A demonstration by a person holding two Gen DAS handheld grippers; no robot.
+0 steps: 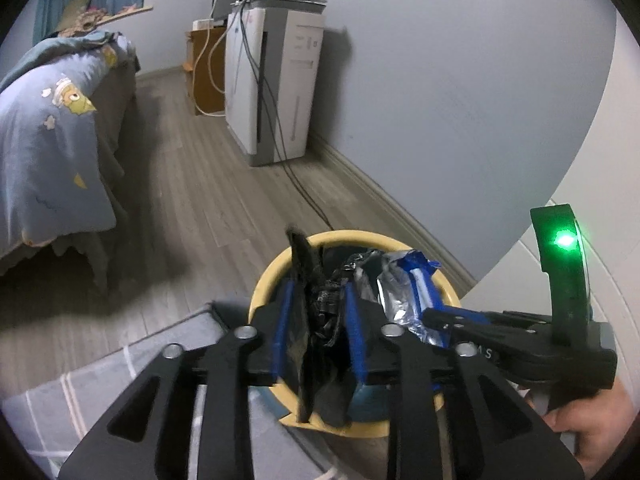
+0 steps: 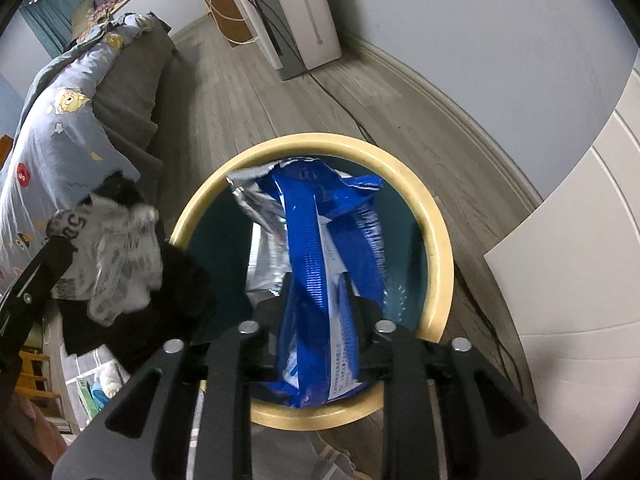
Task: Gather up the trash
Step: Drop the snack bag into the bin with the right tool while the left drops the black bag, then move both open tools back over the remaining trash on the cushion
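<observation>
The bottom of the trash bin [image 2: 436, 240] stays hidden in both views: crumpled wrappers and the gripper fingers fill its mouth, and its near rim is covered by black linkage. In the left wrist view the left gripper [image 1: 318, 320] stands over the bin [image 1: 272, 276] with its blue-padded fingers [image 1: 285, 320] set narrowly apart and a dark crumpled wrapper [image 1: 316, 312] between them; the pads lie close to the wrapper, but blur and shadow make it hard to tell whether they press on it. That view also shows the right gripper [image 1: 436, 316] from the side, reaching in from the right with a hand [image 1: 584, 424] on its handle, cut off at the frame edge, and the blue and silver snack bag [image 1: 412, 288] at its tip. The right wrist view looks straight into the bin and gives what the other cannot: the right gripper [image 2: 318, 308] has its fingers narrow around the lower part of the snack bag [image 2: 320, 248], which stands upright inside the bin with its torn top near the far rim. At the left of this view the left gripper [image 2: 44, 272] is only partly seen, and the wrapper [image 2: 120, 256] there shows pale printed paper and black film beside the bin rim.
</observation>
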